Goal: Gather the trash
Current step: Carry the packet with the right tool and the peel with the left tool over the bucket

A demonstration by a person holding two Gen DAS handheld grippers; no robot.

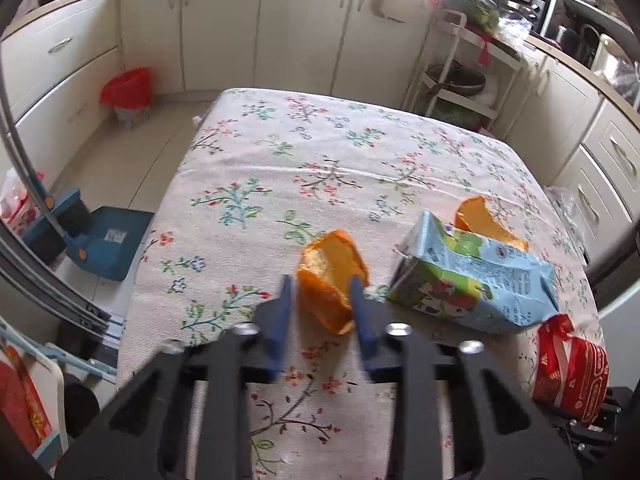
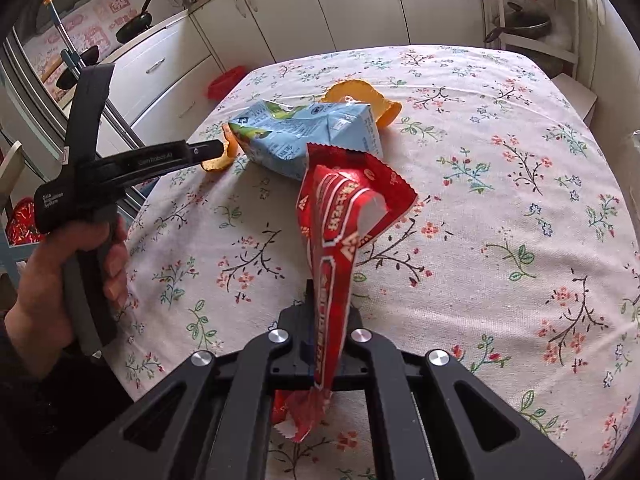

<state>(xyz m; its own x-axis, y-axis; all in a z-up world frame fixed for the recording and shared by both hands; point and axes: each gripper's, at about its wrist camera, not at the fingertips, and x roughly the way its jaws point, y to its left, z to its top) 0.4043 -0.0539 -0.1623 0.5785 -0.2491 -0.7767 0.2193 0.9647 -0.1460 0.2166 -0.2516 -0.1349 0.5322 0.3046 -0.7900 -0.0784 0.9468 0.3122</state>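
On the floral tablecloth (image 1: 320,152) a curled orange peel (image 1: 328,280) sits between the blue fingers of my left gripper (image 1: 320,282), which is shut on it. The right wrist view shows that left gripper (image 2: 210,151) from the side, its tip at the same peel (image 2: 218,162), with a hand (image 2: 68,272) on its handle. My right gripper (image 2: 328,308) is shut on a red snack wrapper (image 2: 344,224) that stands up from its jaws; the left wrist view shows the wrapper (image 1: 572,364) at the right edge. A crushed blue milk carton (image 1: 472,280) (image 2: 308,136) lies between the grippers. A second orange peel (image 1: 484,220) (image 2: 360,100) lies behind the carton.
A bin with a red liner (image 1: 128,96) (image 2: 224,82) stands on the floor past the table's far left corner. A blue dustpan (image 1: 104,244) lies on the floor left of the table. A white rack with a pot (image 1: 456,80) and cabinets ring the room.
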